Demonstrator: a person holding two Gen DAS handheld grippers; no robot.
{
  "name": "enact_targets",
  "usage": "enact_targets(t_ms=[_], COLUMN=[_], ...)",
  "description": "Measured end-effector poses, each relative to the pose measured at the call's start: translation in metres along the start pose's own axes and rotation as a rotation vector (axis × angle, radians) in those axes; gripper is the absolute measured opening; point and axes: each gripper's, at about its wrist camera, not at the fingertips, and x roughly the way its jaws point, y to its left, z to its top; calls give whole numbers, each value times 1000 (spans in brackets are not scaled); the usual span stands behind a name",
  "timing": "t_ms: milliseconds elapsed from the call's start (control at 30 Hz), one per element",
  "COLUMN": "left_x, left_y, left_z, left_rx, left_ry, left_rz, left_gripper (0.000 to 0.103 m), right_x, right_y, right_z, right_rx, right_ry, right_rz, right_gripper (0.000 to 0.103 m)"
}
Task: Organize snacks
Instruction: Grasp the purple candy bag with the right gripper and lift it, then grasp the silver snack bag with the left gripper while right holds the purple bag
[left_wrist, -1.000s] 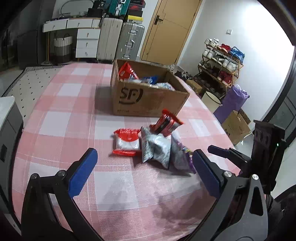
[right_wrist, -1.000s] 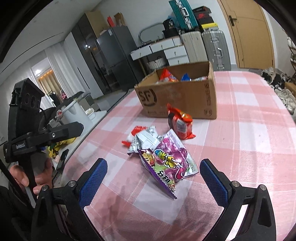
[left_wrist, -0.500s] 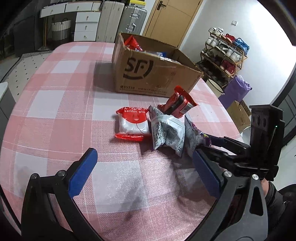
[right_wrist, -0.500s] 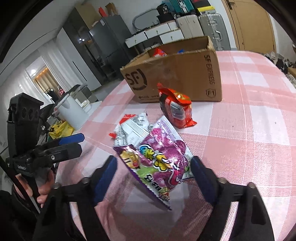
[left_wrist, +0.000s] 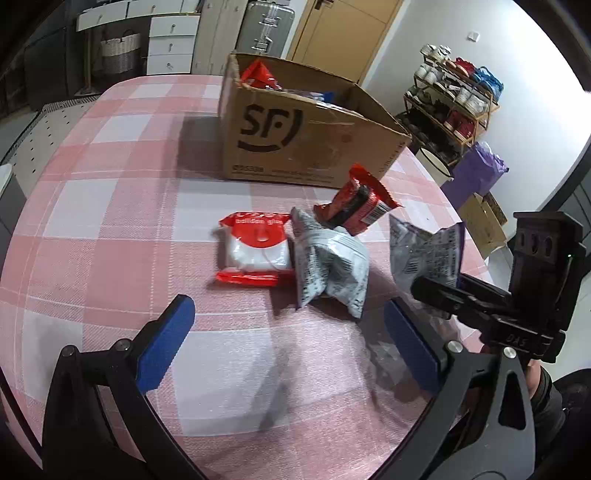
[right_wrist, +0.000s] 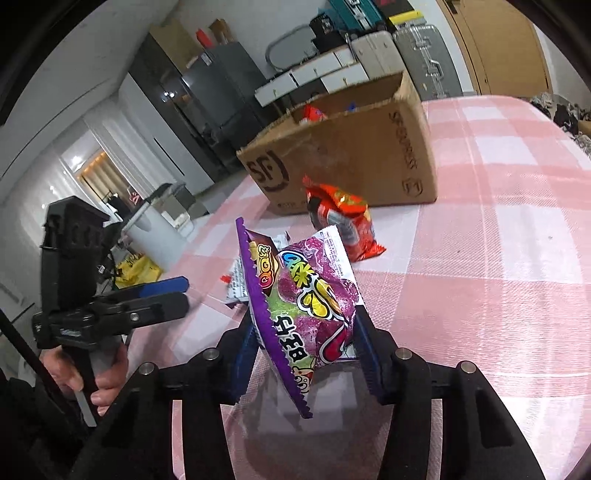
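The right gripper (right_wrist: 304, 354) has its jaws closing on a purple snack bag (right_wrist: 306, 299), both blue pads against the bag's sides low in the centre of the right wrist view; the bag stands tilted, lifted off the pink checked worktop (right_wrist: 498, 277). Above it in that frame lies an orange-red packet (right_wrist: 347, 218), and behind that the cardboard box (right_wrist: 351, 155) with packets showing over its rim. At the left edge a hand (right_wrist: 92, 373) holds the left gripper (right_wrist: 173, 295).

In the left wrist view the left gripper's (left_wrist: 291, 339) jaws stand wide apart and empty, low in the frame. Just above them lie a silver bag (left_wrist: 328, 269) and, touching it on the left, a red-and-white packet (left_wrist: 256, 251). The purple bag's printed back (left_wrist: 424, 251) shows at centre right, the box (left_wrist: 303, 144) at upper centre.
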Motion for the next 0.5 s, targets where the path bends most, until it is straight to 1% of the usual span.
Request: enact_targets(t_ms=[167, 300, 500], left_x=[6, 23, 46], left_y=[-14, -29, -49], left_z=[4, 15, 31], left_rx=[29, 54, 92], left_ry=[7, 37, 52], left_rz=[-8, -7, 4], left_gripper=[102, 102, 102], right_x=[-17, -33, -51], right_y=[-6, -9, -16], right_z=[-7, -11, -16], right_rx=[16, 3, 20], right_ry=[-30, -55, -89], right_rz=[3, -2, -8], right_gripper=[50, 50, 50])
